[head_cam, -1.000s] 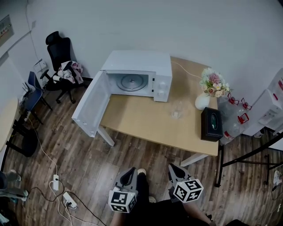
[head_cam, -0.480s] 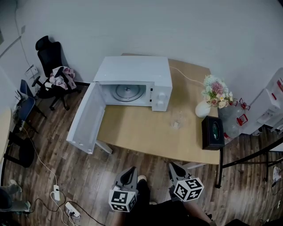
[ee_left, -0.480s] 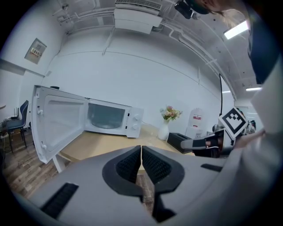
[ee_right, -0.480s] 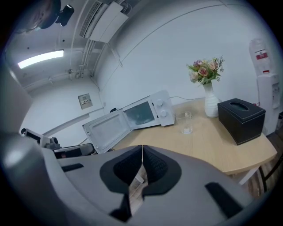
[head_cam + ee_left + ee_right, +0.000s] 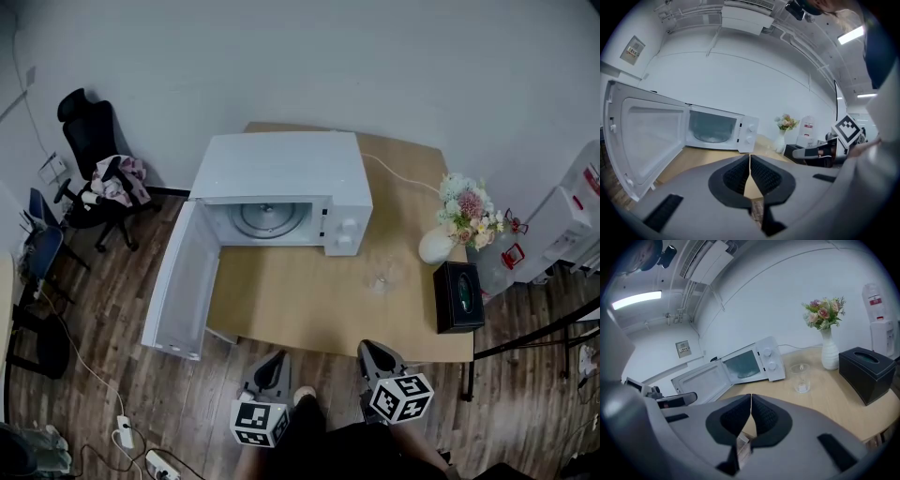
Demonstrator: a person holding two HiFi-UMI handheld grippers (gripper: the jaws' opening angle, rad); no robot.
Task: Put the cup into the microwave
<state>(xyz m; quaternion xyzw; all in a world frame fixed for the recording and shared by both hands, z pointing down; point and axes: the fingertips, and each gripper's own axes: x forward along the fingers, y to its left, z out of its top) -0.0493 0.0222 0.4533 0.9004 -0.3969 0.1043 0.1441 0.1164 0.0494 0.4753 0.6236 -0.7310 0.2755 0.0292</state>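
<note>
A clear glass cup (image 5: 384, 277) (image 5: 801, 378) stands on the wooden table (image 5: 300, 305), to the right of the microwave's front. The white microwave (image 5: 281, 187) (image 5: 719, 131) (image 5: 754, 362) has its door (image 5: 178, 281) swung wide open to the left, and the glass turntable shows inside. My left gripper (image 5: 274, 364) (image 5: 750, 161) and right gripper (image 5: 372, 353) (image 5: 751, 401) hover at the table's near edge, side by side. Both are shut with nothing between the jaws, well short of the cup.
A white vase of flowers (image 5: 450, 225) and a black tissue box (image 5: 459, 295) stand at the table's right end. Water bottles (image 5: 511, 258) sit beyond it. A black office chair (image 5: 89, 159) and floor cables with power strips (image 5: 131, 436) lie at the left.
Both grippers have come closer to the table, which now lies nearer and lower in the head view. Their jaws stay shut. The cup and microwave have not moved on the table.
</note>
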